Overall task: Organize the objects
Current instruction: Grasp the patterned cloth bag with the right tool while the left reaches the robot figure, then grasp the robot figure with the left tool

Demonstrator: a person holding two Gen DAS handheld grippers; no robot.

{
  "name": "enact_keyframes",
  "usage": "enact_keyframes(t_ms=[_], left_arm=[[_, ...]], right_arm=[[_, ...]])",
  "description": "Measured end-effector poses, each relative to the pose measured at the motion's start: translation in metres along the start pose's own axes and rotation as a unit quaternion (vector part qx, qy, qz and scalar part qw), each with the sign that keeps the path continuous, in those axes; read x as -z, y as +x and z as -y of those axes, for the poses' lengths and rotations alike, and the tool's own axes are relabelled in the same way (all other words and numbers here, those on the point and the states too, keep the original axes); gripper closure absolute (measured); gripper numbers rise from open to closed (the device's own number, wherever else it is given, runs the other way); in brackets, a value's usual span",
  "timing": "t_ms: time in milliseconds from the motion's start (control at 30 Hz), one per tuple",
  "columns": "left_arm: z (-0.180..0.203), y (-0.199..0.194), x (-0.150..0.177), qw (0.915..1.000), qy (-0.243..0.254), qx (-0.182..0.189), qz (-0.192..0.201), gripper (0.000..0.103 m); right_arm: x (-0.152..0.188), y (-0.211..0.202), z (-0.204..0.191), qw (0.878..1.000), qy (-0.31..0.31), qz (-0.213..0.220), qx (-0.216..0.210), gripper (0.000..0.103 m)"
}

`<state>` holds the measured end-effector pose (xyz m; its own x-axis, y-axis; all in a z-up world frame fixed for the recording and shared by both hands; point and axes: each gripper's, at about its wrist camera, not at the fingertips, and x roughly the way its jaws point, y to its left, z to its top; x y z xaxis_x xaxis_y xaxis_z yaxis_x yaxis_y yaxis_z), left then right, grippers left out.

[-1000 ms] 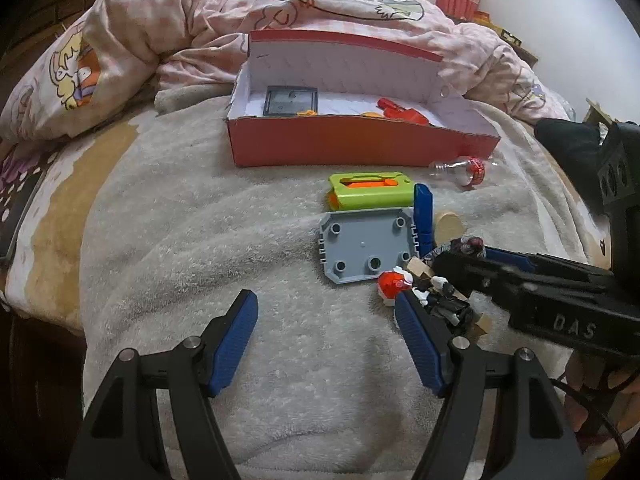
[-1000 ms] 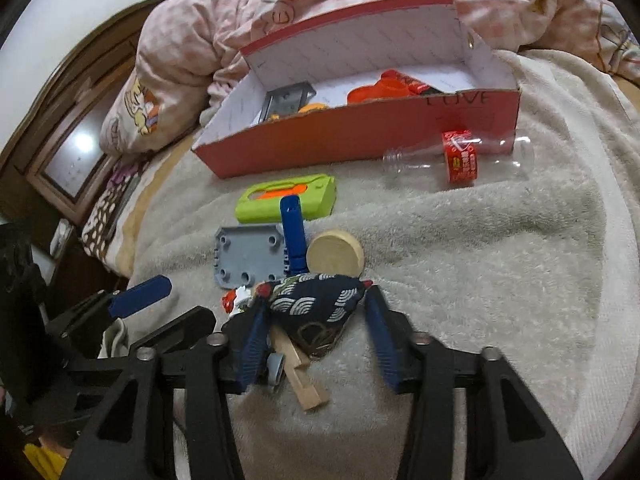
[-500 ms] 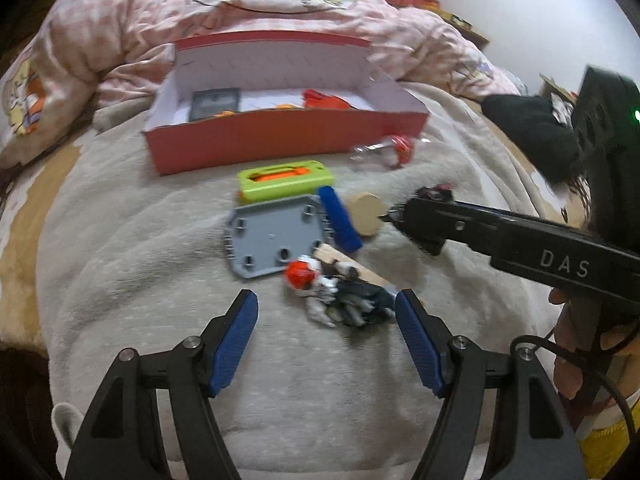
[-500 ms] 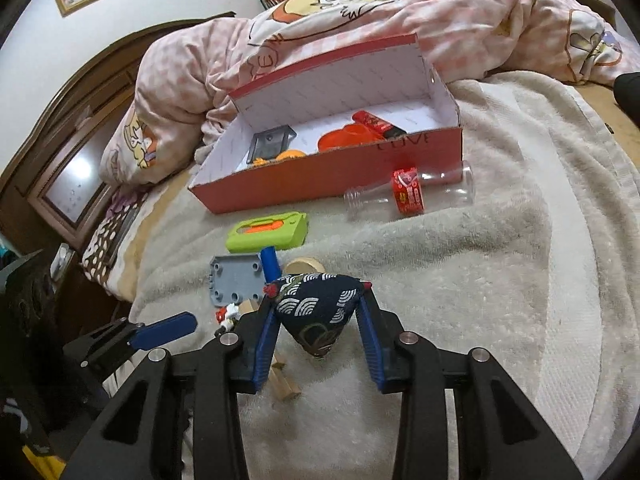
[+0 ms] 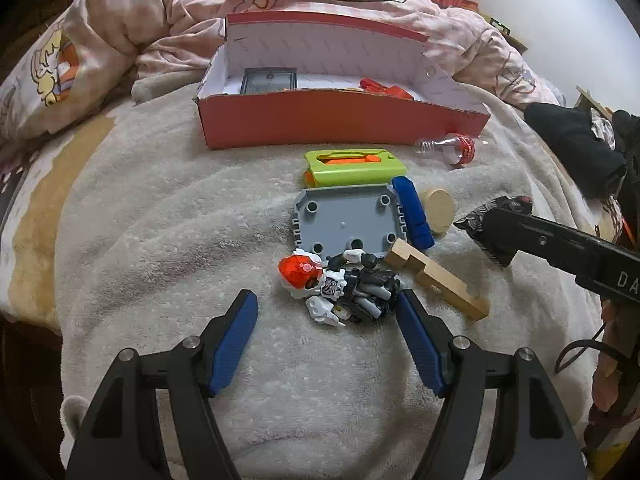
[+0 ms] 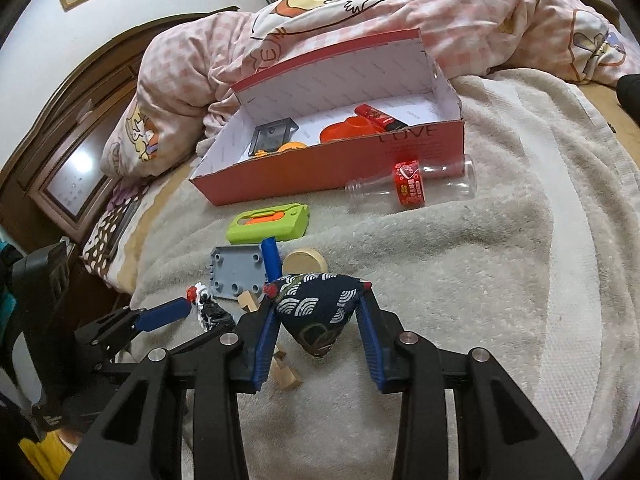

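An open red cardboard box (image 5: 344,120) (image 6: 328,160) stands at the far side of the towel-covered bed, with a grey tile and orange and red pieces inside. My right gripper (image 6: 318,304) is shut on a dark blue patterned beanbag (image 6: 320,308), lifted off the towel; the same beanbag (image 5: 486,226) shows at the right of the left wrist view. My left gripper (image 5: 328,310) is open, its fingers either side of a small toy figure (image 5: 340,286) with a red helmet, lying on the towel without touching the pads.
Loose on the towel: a green case (image 5: 354,166), a grey plate (image 5: 346,220), a blue block (image 5: 412,212), a wooden disc (image 5: 440,210), a notched wooden piece (image 5: 438,278) and an empty clear bottle (image 6: 412,186). A pink quilt (image 6: 360,20) is heaped behind the box.
My right gripper lifted the beanbag off the pile and drew it toward the right. My left gripper shifted so the toy figure now lies between its open fingers.
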<state>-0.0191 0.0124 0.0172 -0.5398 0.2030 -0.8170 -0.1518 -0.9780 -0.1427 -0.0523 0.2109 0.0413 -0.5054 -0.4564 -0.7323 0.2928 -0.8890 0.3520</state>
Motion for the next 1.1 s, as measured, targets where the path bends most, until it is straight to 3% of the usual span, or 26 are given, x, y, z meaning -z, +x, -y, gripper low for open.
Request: enact_keyframes(t_ms=[400,500,533,1100], left_arm=[[0.010,0.007,-0.001,0.9995,0.022,-0.024,-0.002,0.026],[0.011,0.005,0.000,0.9993,0.030,-0.023,0.002,0.032],[0.011,0.003,0.001,0.9993,0.033,-0.020,0.004,0.039],[0.011,-0.020,-0.005,0.9988,0.033,-0.006,0.035,0.039]], right_arm=[[0.002,0.000,-0.003,1.000,-0.004,-0.002,0.001,0.064],[0.003,0.001,-0.003,1.000,-0.005,-0.003,0.001,0.064],[0.003,0.000,-0.003,1.000,-0.005,-0.001,0.000,0.064],[0.003,-0.009,-0.010,1.000,-0.022,0.014,0.014,0.064]])
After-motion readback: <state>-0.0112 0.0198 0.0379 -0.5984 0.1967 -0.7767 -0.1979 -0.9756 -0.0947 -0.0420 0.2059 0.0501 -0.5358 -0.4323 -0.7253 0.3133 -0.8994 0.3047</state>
